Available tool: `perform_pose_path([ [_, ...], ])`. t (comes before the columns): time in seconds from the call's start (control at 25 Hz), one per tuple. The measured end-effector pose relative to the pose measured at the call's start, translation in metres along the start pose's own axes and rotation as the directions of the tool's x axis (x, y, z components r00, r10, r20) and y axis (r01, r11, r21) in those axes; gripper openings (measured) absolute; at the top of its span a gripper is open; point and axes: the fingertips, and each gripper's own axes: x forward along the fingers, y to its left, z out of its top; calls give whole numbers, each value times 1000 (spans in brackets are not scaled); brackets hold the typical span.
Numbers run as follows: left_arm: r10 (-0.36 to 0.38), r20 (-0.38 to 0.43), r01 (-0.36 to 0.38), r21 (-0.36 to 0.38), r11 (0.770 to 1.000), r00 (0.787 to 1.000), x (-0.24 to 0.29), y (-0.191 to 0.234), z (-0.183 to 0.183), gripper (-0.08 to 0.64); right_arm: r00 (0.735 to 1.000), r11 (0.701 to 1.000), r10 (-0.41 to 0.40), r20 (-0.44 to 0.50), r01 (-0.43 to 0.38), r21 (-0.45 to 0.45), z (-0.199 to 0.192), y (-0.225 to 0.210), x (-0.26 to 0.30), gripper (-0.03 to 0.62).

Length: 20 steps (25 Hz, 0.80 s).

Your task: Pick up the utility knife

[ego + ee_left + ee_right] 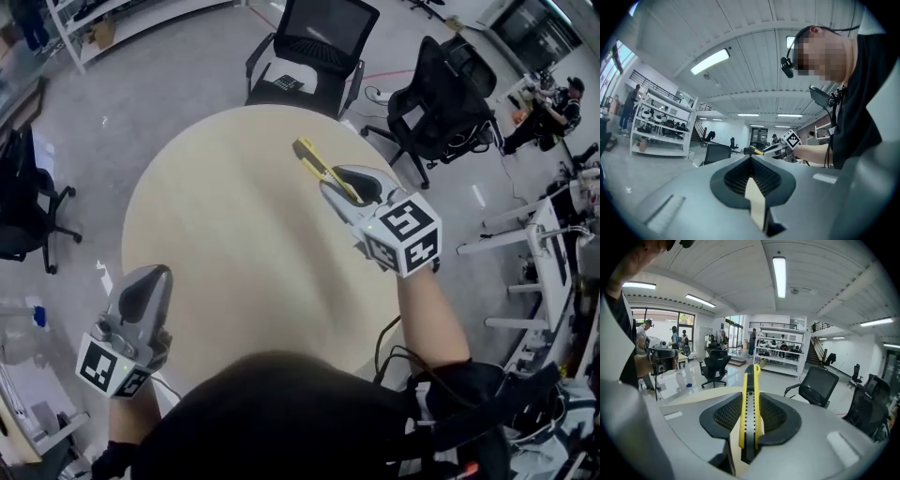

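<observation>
The yellow and black utility knife point(319, 168) is clamped between the jaws of my right gripper point(349, 187), lifted above the round beige table point(225, 234). In the right gripper view the knife point(750, 399) runs straight out between both dark pads, its tip pointing away. My left gripper point(145, 295) hangs at the lower left, past the table's near rim. In the left gripper view its jaws point(752, 180) are closed together with nothing between them. That view also catches the knife point(754, 150) far off in the other gripper.
Two black office chairs point(309, 56) point(436, 98) stand beyond the table's far edge. Another dark chair point(23, 211) is at the left. White shelving point(780, 352) lines the far wall, and desks with people sit at the right.
</observation>
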Motion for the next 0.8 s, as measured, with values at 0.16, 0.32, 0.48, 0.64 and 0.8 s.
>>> perform_pose_path([
  [0.16, 18, 61, -18, -5, 1000, 998, -36, -13, 28, -3, 1000, 1000, -22, 17, 22, 15, 8, 25, -37, 131],
  [0.32, -9, 84, 5, 44, 999, 996, -76, -22, 47, -3, 998, 998, -52, 38, 51, 28, 19, 53, -66, 132],
  [0.48, -24, 77, 18, 85, 996, 997, -104, -34, 55, -3, 994, 996, -85, 71, 82, 39, 24, 75, -93, 132],
  [0.64, -25, 76, 15, 127, 992, 997, -122, -64, 60, -3, 991, 996, -82, 102, 77, 50, 20, 90, -123, 132],
  [0.8, -2, 107, -14, 147, 989, 994, -130, -109, 66, -3, 991, 999, -47, 125, 43, 29, 12, 95, -158, 131],
])
